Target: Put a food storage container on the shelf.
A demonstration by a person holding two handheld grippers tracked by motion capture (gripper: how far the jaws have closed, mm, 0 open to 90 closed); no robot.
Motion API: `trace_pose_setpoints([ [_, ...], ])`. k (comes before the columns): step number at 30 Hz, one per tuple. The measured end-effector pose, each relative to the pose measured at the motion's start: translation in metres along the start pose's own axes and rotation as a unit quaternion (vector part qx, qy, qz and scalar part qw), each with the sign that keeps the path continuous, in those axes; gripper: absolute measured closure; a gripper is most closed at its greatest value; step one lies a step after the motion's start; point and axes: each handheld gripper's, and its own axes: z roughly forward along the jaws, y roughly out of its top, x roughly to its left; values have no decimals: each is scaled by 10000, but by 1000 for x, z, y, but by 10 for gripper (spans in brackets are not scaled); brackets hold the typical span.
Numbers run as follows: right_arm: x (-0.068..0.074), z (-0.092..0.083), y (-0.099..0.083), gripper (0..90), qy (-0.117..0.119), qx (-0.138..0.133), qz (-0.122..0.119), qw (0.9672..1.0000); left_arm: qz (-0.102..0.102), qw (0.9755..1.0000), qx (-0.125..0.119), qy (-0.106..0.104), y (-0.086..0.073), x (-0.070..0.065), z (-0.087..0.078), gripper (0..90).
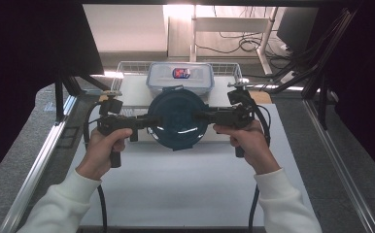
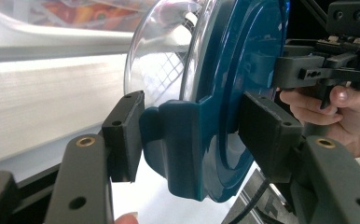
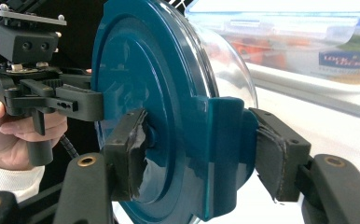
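Observation:
A round glass container with a teal lid (image 1: 178,119) hangs above the white table, level, held from both sides. My left gripper (image 1: 149,121) is shut on its left latch tab and my right gripper (image 1: 200,115) on its right one. In the left gripper view the left gripper (image 2: 194,140) clamps the teal latch and lid (image 2: 243,70) between its pads, with the clear bowl (image 2: 159,60) bulging beyond and the right gripper (image 2: 318,70) on the far rim. In the right gripper view the right gripper (image 3: 201,154) pinches the other latch of the lid (image 3: 145,70), opposite the left gripper (image 3: 43,98).
Behind the container a clear lidded plastic box (image 1: 179,75) with a red and blue label sits in a wire basket (image 1: 127,68). A white mat (image 1: 185,184) covers the table. Metal rails (image 1: 40,160) run along both sides, and black frame posts (image 1: 59,97) stand at the back corners.

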Motion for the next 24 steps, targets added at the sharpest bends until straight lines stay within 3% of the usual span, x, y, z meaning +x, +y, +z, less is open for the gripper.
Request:
trace_pose_setpoints([
  [24,6,-5,29,400,-5,-76,-66,9999,88,10000,-35,-25,30,-5,-8,419],
])
